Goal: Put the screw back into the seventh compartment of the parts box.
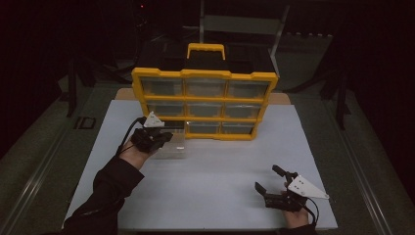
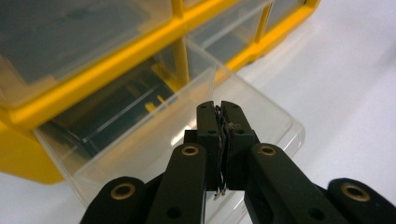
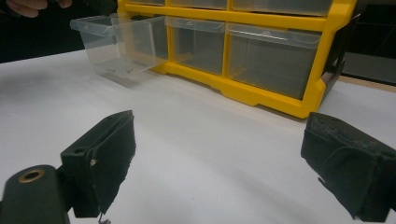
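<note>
A yellow organizer (image 1: pixel 205 73) with clear drawers stands upright at the back of the white table. Its bottom-left drawer (image 1: pixel 172 147) is pulled out onto the table and open at the top. My left gripper (image 1: pixel 164 137) hangs just over that drawer (image 2: pixel 266 116), tilted down into it. Its jaws are shut (image 2: pixel 219 108) on a small thin metal piece (image 2: pixel 220 186) that shows between the pads. My right gripper (image 1: pixel 267 177) rests low near the table's front right, open and holding nothing (image 3: pixel 224 158), and it faces the organizer (image 3: pixel 261 93) and the drawer (image 3: pixel 116 42).
The white table top (image 1: pixel 220 171) stretches between the two grippers. A few tiny items lie on the drawer's floor (image 3: pixel 122 70). A dark bench and metal frame stand behind the organizer. The surroundings are dark.
</note>
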`<state>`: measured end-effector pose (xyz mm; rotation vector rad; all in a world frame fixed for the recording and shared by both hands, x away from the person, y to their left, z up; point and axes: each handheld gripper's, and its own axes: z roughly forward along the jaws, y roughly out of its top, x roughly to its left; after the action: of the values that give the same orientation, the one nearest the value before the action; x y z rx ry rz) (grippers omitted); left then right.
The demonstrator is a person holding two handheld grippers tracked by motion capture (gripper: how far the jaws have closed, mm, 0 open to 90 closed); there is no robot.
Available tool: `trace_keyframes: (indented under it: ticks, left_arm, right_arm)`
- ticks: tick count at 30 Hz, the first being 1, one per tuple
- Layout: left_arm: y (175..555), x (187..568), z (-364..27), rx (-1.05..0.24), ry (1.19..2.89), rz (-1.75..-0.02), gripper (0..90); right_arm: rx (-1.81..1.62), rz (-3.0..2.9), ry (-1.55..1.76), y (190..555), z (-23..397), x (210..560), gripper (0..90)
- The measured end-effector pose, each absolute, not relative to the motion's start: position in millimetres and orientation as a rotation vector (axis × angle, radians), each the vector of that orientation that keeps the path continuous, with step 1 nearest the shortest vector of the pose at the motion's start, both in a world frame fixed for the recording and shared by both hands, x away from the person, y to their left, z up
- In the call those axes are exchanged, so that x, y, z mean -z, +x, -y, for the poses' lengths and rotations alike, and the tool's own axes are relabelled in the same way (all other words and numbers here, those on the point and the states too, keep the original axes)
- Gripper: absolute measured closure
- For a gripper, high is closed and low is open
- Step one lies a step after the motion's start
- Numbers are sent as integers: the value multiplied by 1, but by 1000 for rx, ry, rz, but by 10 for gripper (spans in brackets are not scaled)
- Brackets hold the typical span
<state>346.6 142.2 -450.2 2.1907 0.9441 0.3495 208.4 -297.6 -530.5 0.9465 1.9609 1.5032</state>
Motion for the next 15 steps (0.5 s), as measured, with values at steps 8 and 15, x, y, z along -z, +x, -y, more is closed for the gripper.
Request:
trace_keyframes:
  ticks: [8, 15]
  left_arm:
    - [351, 455, -141, -313, 2243, -972, 864]
    - [358, 456, -140, -302, 2269, -987, 862]
  right_arm:
    - [-1504, -1963, 948, 209, 297, 531, 100]
    - [-1505, -1963, 948, 208, 298, 531, 100]
